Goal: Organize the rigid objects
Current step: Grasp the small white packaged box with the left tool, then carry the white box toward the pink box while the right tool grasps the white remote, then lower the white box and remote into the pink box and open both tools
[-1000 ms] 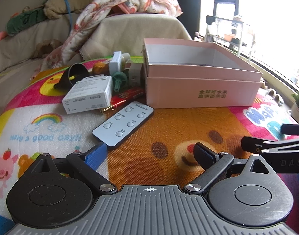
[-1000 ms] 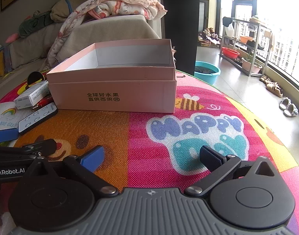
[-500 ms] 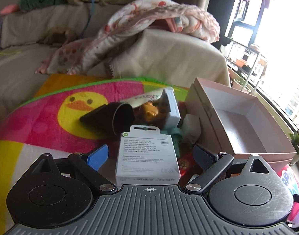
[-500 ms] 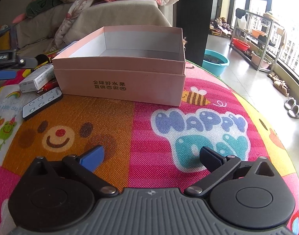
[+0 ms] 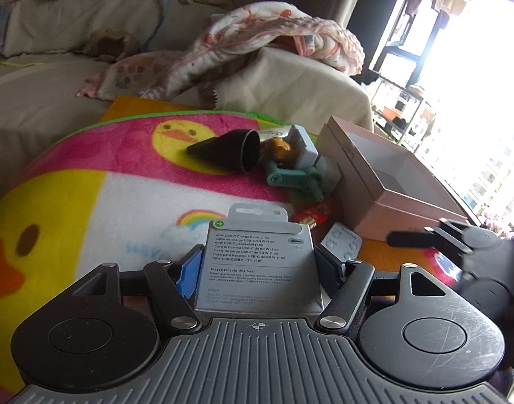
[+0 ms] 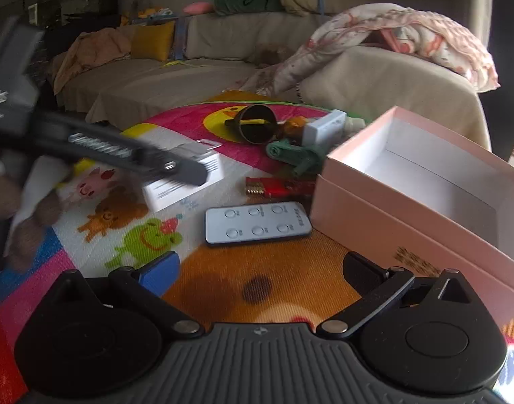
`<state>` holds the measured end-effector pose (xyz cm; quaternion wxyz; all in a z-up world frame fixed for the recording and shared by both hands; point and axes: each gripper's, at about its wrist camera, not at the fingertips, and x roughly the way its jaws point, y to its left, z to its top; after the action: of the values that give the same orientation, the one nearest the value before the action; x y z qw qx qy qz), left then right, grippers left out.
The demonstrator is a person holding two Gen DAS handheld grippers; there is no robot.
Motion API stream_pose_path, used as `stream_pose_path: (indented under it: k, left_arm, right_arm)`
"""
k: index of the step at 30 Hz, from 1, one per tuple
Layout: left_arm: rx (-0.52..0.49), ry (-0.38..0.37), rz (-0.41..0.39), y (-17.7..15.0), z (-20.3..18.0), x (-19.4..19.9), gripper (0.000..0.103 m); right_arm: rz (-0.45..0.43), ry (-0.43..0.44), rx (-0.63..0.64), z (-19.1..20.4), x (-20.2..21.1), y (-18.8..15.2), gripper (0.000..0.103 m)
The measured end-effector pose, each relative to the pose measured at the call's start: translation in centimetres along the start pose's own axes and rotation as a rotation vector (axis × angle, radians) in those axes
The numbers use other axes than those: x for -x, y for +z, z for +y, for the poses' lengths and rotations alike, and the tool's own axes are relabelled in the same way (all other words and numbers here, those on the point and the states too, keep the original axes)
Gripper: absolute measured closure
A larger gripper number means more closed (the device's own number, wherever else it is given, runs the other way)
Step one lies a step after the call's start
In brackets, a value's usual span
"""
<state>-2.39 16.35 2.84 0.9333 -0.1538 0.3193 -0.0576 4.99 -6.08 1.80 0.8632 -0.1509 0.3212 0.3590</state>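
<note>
Left tongs (image 5: 258, 262) closing, white cable box (image 5: 257, 269) between pads, contact unclear. Right tongs (image 6: 260, 269) open, empty, above play mat (image 6: 274, 279); grey remote (image 6: 257, 222) just ahead, pink box (image 6: 425, 181) at right. Bare mat between tongs and remote.

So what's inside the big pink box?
Nothing that shows: the pink box is open, with bare white walls and floor. Its near wall hides the front strip of the floor, so something small lying there could not be seen.
</note>
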Motion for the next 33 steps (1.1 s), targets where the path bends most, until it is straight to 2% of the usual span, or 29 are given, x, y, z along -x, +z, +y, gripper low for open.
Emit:
stream_pose_path:
  k: [3,6,8,9,12,15,18,20,23,25,27,28,30,31,33]
  left_arm:
    - [0.000,-0.010,-0.011,-1.2,0.6,2.6,0.029]
    - [-0.022,-0.021,-0.006,-1.9,0.6,3.8,0.029]
    - [-0.054,-0.028,0.006,-2.3,0.1,4.0,0.029]
    - [-0.066,-0.038,0.014,-2.4,-0.1,4.2,0.029]
    - [-0.127,-0.086,0.046,-3.2,-1.7,4.5,0.029]
    - [-0.221,-0.160,0.086,-3.8,-4.3,4.8,0.029]
    - [-0.276,-0.255,0.087,-3.2,-7.3,5.1,0.029]
    - [-0.306,-0.303,0.042,-1.4,-9.3,5.3,0.029]
    - [-0.328,-0.342,-0.066,3.3,-12.5,4.7,0.029]
    - [-0.335,-0.358,-0.144,7.2,-15.0,3.5,0.029]
    - [-0.312,-0.373,-0.188,11.3,-17.1,1.1,0.029]
    - [-0.298,-0.368,-0.192,13.0,-18.0,-0.6,0.029]
    - [-0.281,-0.323,-0.131,15.3,-19.0,-5.3,0.029]
    - [-0.269,-0.296,-0.100,15.4,-19.1,-7.2,0.031]
    - [-0.241,-0.278,-0.034,14.6,-18.4,-10.8,0.031]
  right_arm:
    - [0.060,-0.007,0.036,0.2,-2.8,1.3,0.000]
    - [0.063,0.040,-0.005,0.0,-3.4,1.8,0.002]
    - [0.051,0.063,-0.008,0.2,-2.7,1.6,0.014]
    - [0.056,0.060,0.007,0.5,-2.3,1.5,0.016]
    - [0.035,0.060,0.031,1.2,0.7,0.6,0.016]
    - [-0.006,0.040,0.048,1.3,5.7,-0.8,0.016]
    - [-0.064,-0.045,0.038,0.6,11.4,-2.2,0.016]
    - [-0.126,-0.109,0.006,-0.7,14.9,-2.6,0.016]
    - [-0.241,-0.228,-0.038,-3.0,18.9,-1.9,0.016]
    - [-0.311,-0.313,-0.050,-4.6,19.8,-0.5,0.016]
    - [-0.354,-0.360,-0.053,-6.1,19.4,1.0,0.016]
    - [-0.369,-0.374,-0.046,-7.0,18.6,1.7,0.016]
    - [-0.386,-0.341,-0.041,-8.8,16.8,2.4,0.012]
    - [-0.371,-0.333,-0.069,-9.8,15.7,2.4,0.008]
    - [-0.314,-0.335,-0.165,-11.0,13.9,1.9,0.008]
